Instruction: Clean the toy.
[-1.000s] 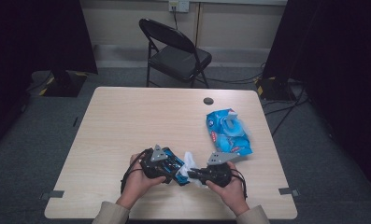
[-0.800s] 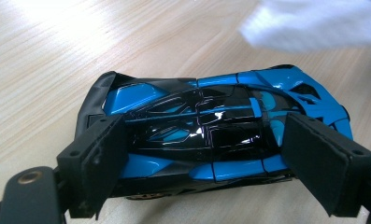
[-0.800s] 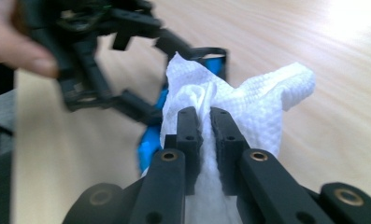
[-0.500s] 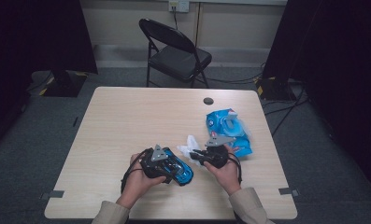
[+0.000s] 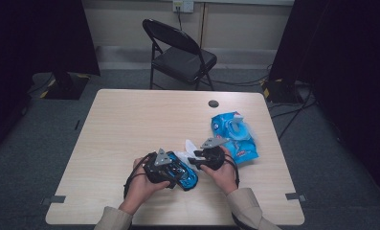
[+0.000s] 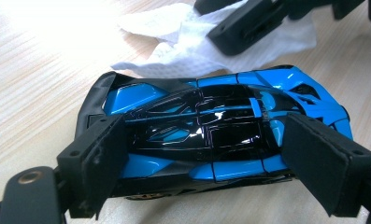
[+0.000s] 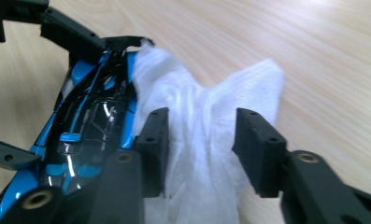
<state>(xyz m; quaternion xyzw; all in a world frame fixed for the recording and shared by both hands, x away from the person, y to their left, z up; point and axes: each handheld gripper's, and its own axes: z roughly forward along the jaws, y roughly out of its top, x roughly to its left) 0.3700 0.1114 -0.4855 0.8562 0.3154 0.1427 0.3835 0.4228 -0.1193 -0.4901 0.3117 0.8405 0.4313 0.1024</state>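
Wipe (image 5: 186, 147) shifted right, wipes pack (image 5: 235, 137) beyond

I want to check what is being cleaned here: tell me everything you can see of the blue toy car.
The toy car is a low, glossy sports model, bright blue with black roof, windows and panels, seemingly hard plastic. It sits upright on the wooden table near the person's edge. The left gripper clamps it across its sides, pads pressed to the body. A crumpled white wipe lies against one side, between the jaws of the right gripper, which have just been opening.
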